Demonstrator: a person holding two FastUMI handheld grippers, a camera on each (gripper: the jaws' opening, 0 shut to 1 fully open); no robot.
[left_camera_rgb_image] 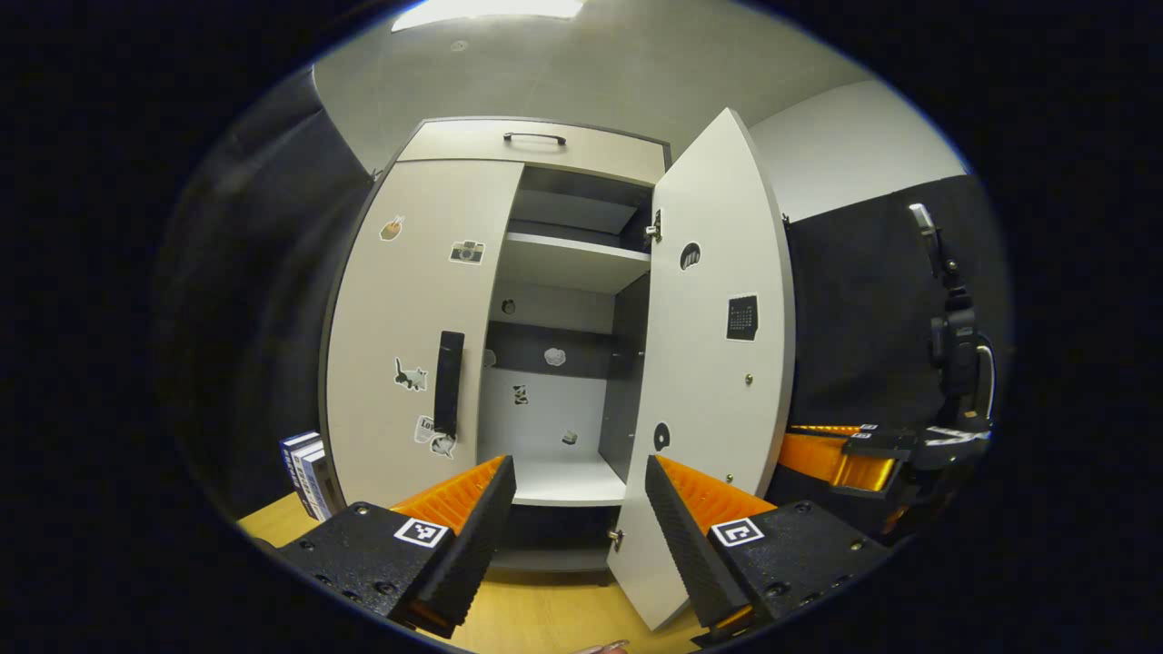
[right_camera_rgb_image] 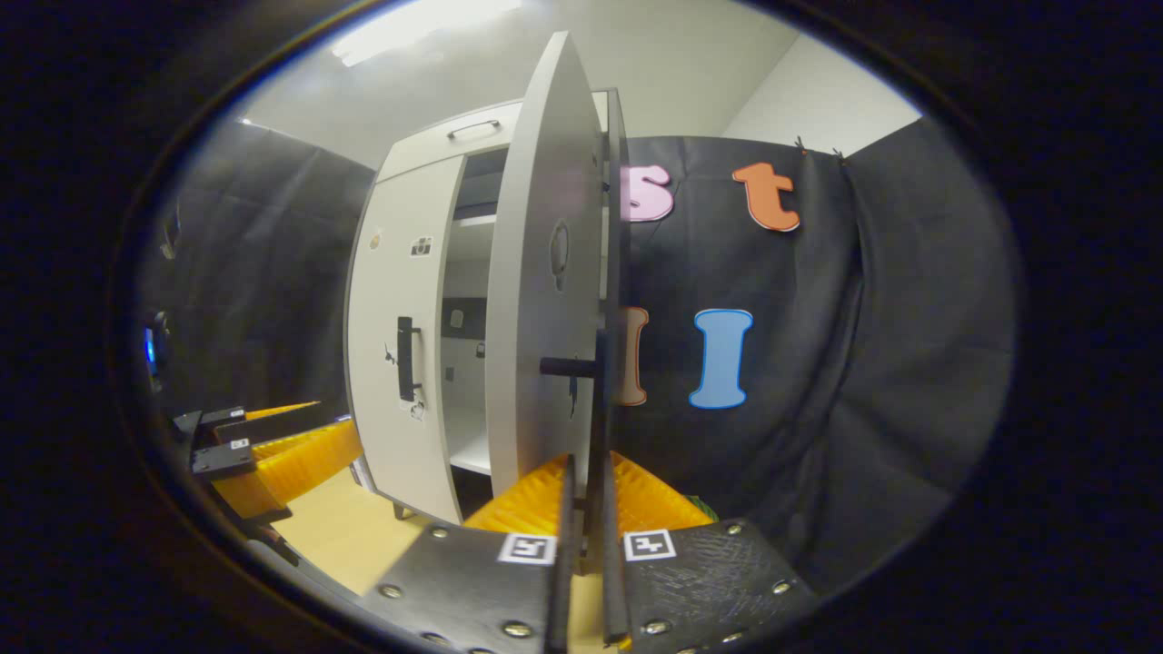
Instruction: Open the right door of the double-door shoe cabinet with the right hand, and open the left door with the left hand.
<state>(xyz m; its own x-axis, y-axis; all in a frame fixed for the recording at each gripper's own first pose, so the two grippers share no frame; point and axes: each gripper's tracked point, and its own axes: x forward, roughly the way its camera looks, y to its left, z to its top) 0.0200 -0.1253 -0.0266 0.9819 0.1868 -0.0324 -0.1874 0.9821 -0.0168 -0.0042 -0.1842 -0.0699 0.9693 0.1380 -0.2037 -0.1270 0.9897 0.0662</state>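
The pale shoe cabinet (left_camera_rgb_image: 427, 272) stands ahead. Its left door (left_camera_rgb_image: 409, 309) is closed and carries a black vertical handle (left_camera_rgb_image: 448, 381). My left gripper (left_camera_rgb_image: 580, 495) is open a short way in front of the cabinet, level with the lower shelf and right of that handle, touching nothing. The right door (left_camera_rgb_image: 718, 363) is swung out toward me. In the right gripper view this door (right_camera_rgb_image: 536, 300) appears nearly edge-on, and my right gripper (right_camera_rgb_image: 589, 472) is shut on its black handle (right_camera_rgb_image: 597, 409). The right gripper (left_camera_rgb_image: 849, 450) also shows behind the open door's edge.
Inside the cabinet are bare shelves (left_camera_rgb_image: 568, 263) with small stickers on the back wall. A top drawer has a dark handle (left_camera_rgb_image: 534, 138). Books (left_camera_rgb_image: 304, 472) lean by the cabinet's left side. The floor (left_camera_rgb_image: 545, 618) is light wood, and black cloth (right_camera_rgb_image: 818, 363) hangs to the right.
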